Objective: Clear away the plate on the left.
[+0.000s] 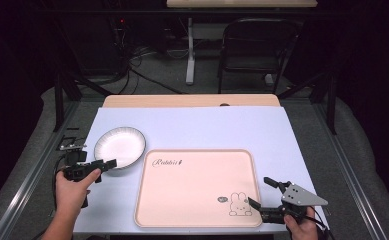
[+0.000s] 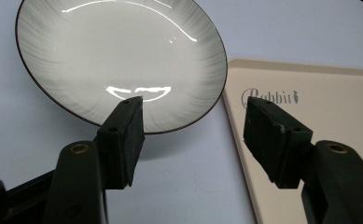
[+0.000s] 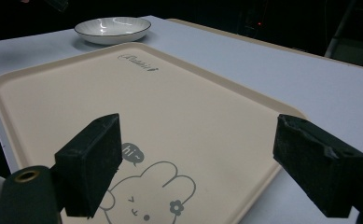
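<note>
Basically, left gripper (image 1: 108,164), jaws wide, sits at the near rim of the plate (image 1: 120,146) on the counter (image 1: 207,127) beside the tray (image 1: 197,186); straddle the rim squarely before closing, while right gripper (image 1: 262,191) waits wide over tray's corner.

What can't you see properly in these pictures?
- Plate: its far-left rim is cut off by the top edge of the left gripper view.
- Tray: its near part sits behind one pad of the left tongs.
- Rabbit drawing: partly behind the right tongs and cut off below.
- Small speech bubble: too small to read from above.
</note>
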`<state>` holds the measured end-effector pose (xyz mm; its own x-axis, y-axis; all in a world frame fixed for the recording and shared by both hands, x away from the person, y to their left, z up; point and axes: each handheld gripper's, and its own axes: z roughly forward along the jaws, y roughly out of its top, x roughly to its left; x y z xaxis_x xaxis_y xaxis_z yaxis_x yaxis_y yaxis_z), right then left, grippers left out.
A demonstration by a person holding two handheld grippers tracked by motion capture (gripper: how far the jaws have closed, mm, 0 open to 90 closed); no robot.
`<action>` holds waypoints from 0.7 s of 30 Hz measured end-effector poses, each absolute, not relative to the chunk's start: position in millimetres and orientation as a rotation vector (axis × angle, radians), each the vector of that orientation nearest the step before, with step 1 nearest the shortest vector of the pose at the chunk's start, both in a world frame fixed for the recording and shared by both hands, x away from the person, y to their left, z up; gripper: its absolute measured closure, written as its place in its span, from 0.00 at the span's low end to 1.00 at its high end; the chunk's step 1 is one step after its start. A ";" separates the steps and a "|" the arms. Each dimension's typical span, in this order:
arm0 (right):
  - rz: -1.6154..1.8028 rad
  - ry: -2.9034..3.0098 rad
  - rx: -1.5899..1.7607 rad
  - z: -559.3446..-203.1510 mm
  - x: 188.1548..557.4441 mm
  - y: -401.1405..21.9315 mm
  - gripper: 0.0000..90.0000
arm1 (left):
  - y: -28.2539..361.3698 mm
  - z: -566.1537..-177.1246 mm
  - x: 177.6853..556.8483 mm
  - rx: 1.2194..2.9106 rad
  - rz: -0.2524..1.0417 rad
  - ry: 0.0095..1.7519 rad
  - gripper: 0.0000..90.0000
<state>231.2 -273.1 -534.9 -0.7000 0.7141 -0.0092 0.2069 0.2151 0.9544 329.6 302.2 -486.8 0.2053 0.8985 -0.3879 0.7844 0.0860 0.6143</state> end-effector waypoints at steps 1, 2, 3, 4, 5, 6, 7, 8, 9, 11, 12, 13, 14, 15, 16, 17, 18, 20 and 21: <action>1.496 2.044 0.850 -534.9 231.2 -273.1 0.16 | 302.9 -485.9 330.4 1.714 0.187 1.595 0.42; 1.496 2.044 0.850 -534.9 231.2 -273.2 0.16 | 303.6 -484.5 331.7 1.720 0.191 1.600 0.42; 1.496 2.044 0.850 -534.9 231.2 -273.2 0.16 | 304.0 -483.7 332.4 1.722 0.193 1.602 0.42; 1.496 2.044 0.850 -534.9 231.2 -273.2 0.16 | 304.6 -482.5 333.7 1.726 0.197 1.609 0.42; 1.496 2.044 0.849 -534.9 231.1 -273.2 0.16 | 305.0 -481.7 334.7 1.726 0.198 1.613 0.42; 1.496 2.046 0.850 -534.8 230.9 -273.2 0.16 | 305.3 -480.6 335.9 1.727 0.194 1.617 0.42; 1.496 2.044 0.849 -534.9 231.2 -273.1 0.16 | 305.7 -479.9 337.1 1.727 0.190 1.619 0.42; 1.496 2.044 0.850 -534.9 231.2 -273.1 0.16 | 306.4 -478.8 338.4 1.730 0.190 1.619 0.42; 1.496 2.045 0.850 -534.9 231.3 -273.1 0.16 | 306.6 -477.8 339.2 1.730 0.186 1.623 0.42; 1.496 2.045 0.849 -534.8 231.0 -273.0 0.16 | 307.7 -475.7 341.8 1.730 0.190 1.629 0.42; 1.496 2.045 0.849 -534.8 231.0 -273.1 0.16 | 308.5 -474.6 343.4 1.727 0.189 1.633 0.42; 1.495 2.045 0.850 -534.8 231.0 -273.2 0.16 | 309.3 -473.5 344.8 1.728 0.186 1.638 0.42; 1.496 2.044 0.850 -534.9 231.2 -273.1 0.16 | 310.2 -472.3 346.1 1.728 0.183 1.642 0.42; 1.496 2.044 0.849 -534.9 231.1 -273.1 0.16 | 311.0 -471.2 347.4 1.725 0.184 1.645 0.42; 1.496 2.045 0.849 -534.9 231.1 -273.1 0.16 | 311.6 -470.0 348.6 1.719 0.187 1.646 0.42; 1.495 2.046 0.849 -534.8 231.0 -273.2 0.16 | 312.8 -468.5 349.7 1.725 0.189 1.648 0.42; 1.497 2.045 0.848 -534.9 231.1 -273.1 0.16 | 313.8 -467.0 351.2 1.720 0.189 1.655 0.42; 1.496 2.045 0.849 -534.9 231.2 -273.1 0.16 | 315.7 -466.0 353.6 1.709 0.188 1.664 0.42; 1.496 2.044 0.849 -534.9 231.2 -273.2 0.16 | 317.2 -465.4 354.9 1.707 0.186 1.671 0.42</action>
<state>231.2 -273.2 -534.9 -0.7009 0.7132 -0.0099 0.2062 0.2158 0.9544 354.9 317.2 -465.4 0.1458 0.9145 -0.3773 0.8091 0.1092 0.5774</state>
